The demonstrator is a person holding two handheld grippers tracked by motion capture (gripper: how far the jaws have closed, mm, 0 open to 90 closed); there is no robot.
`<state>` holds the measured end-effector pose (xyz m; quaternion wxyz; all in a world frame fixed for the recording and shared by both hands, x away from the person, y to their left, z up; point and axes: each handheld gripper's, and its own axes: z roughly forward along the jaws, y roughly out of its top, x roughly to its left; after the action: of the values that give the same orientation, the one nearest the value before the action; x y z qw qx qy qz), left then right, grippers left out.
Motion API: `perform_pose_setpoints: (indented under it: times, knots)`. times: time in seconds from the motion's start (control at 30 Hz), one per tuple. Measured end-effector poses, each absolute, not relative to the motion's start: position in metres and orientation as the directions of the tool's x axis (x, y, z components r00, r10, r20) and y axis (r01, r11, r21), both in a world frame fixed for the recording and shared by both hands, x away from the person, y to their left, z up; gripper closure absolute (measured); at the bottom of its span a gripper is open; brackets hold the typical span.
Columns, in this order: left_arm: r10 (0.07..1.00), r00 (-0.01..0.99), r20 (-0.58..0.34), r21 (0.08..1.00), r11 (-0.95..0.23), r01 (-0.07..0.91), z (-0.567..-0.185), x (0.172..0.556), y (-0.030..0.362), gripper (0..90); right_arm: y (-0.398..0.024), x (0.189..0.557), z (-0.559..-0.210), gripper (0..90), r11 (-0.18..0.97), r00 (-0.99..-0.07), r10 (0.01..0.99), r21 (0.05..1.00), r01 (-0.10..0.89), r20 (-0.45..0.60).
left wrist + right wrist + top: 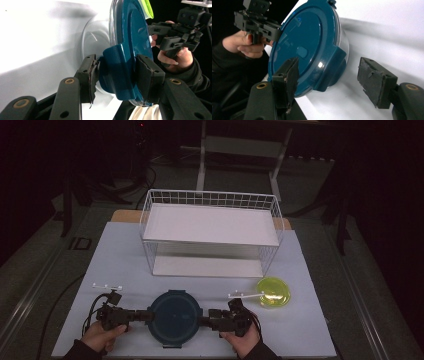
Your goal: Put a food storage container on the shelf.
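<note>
Left hand-held gripper (117,75) clamps container lid tab (117,70)

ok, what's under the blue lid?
A clear round container sits under the blue lid, on the white table; its transparent wall shows below the rim in both gripper views. Its contents can't be judged: the lid covers the top, and the wall shows just glare.

blue lid (175,318) | left tool (148,315) | right tool (204,321) | flanking, at rim
</note>
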<state>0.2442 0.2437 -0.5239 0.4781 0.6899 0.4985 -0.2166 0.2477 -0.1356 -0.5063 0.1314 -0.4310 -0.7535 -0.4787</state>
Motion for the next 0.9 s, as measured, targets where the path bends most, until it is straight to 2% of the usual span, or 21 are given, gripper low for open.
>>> perform_pose_setpoints:
  times: [0.13, 0.2, 0.43, 0.47, 0.9]
  knots:
    - [0.473, 0.445, -0.760, 0.474, -0.063, 0.878, -0.523, 0.242, 0.244, 53.0, -0.135, 0.249, -0.510, 38.1, 0.157, -0.571, 0.513, 0.584, 0.796, 0.641]
    - [0.466, 0.474, -0.748, 0.498, -0.078, 0.864, -0.522, 0.241, 0.244, 53.4, -0.136, 0.250, -0.512, 44.2, 0.146, -0.556, 0.504, 0.568, 0.810, 0.662]
    - [0.451, 0.490, -0.746, 0.514, -0.078, 0.854, -0.523, 0.238, 0.245, 54.2, -0.132, 0.249, -0.516, 49.4, 0.154, -0.540, 0.475, 0.538, 0.828, 0.695]
    - [0.450, 0.497, -0.742, 0.519, -0.082, 0.851, -0.523, 0.238, 0.245, 54.2, -0.131, 0.249, -0.517, 52.4, 0.150, -0.532, 0.467, 0.530, 0.835, 0.706]
    - [0.461, 0.486, -0.743, 0.520, -0.061, 0.852, -0.521, 0.229, 0.244, 54.6, -0.130, 0.244, -0.520, 53.8, 0.107, -0.520, 0.455, 0.535, 0.838, 0.723]
